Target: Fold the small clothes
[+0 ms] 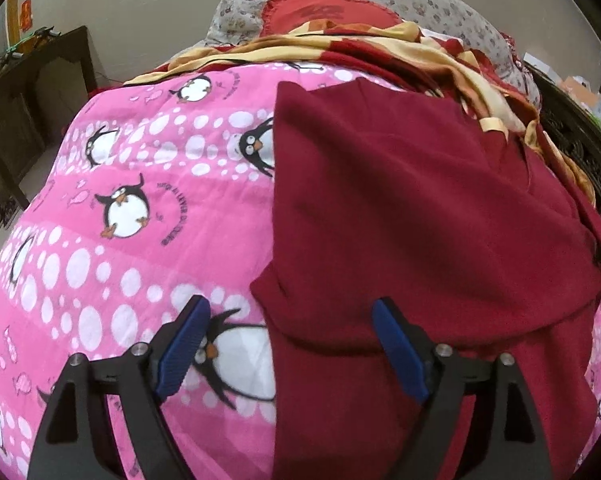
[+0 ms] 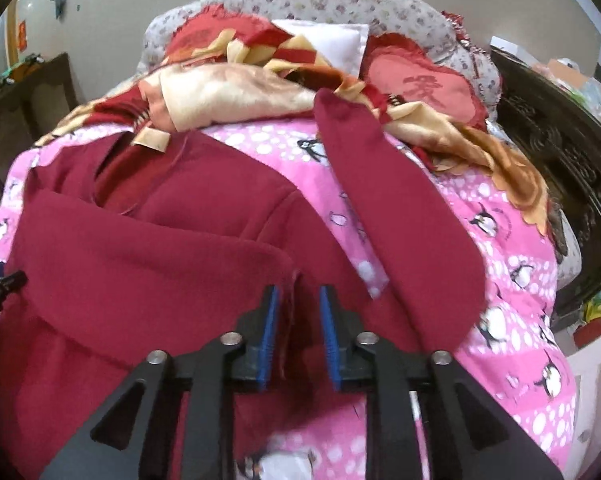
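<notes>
The dark red garment (image 1: 420,220) is lying on the pink quilt (image 1: 120,200), its left edge bordering open quilt; the left hand-held gripper (image 1: 290,328) is hovering spread over that edge. The right hand-held gripper (image 2: 298,320) is standing partly apart over blurred folds, its pads not pressing; the sleeve (image 2: 400,220) is trailing rightward.

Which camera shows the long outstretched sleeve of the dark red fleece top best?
The right wrist view: the sleeve lies whole across the pink penguin quilt. The left wrist view shows only the top's folded body.

Pink penguin quilt (image 1: 140,168) bears curved lettering, only "LEVER" legible
</notes>
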The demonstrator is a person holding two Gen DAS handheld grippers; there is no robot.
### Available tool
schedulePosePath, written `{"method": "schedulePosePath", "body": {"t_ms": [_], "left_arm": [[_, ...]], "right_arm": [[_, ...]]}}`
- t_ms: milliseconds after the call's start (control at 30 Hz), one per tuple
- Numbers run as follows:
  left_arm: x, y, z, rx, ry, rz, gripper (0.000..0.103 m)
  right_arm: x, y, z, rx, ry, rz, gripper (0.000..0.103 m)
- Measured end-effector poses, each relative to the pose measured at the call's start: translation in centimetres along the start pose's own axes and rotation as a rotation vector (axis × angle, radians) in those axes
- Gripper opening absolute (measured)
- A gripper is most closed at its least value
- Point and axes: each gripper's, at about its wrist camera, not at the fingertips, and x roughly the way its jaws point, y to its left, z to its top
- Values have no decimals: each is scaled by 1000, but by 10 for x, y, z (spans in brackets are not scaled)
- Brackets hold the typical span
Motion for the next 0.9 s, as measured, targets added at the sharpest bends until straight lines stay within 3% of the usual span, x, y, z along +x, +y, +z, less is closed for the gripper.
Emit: {"method": "schedulePosePath", "body": {"t_ms": [467, 900], "left_arm": [[-40, -15, -16, 36, -37, 31, 87], [-50, -19, -30, 35, -41, 30, 87]], "right_arm": [[-37, 5, -45, 91, 9, 143, 42], [-41, -6, -74, 147, 54, 145, 45]]}}
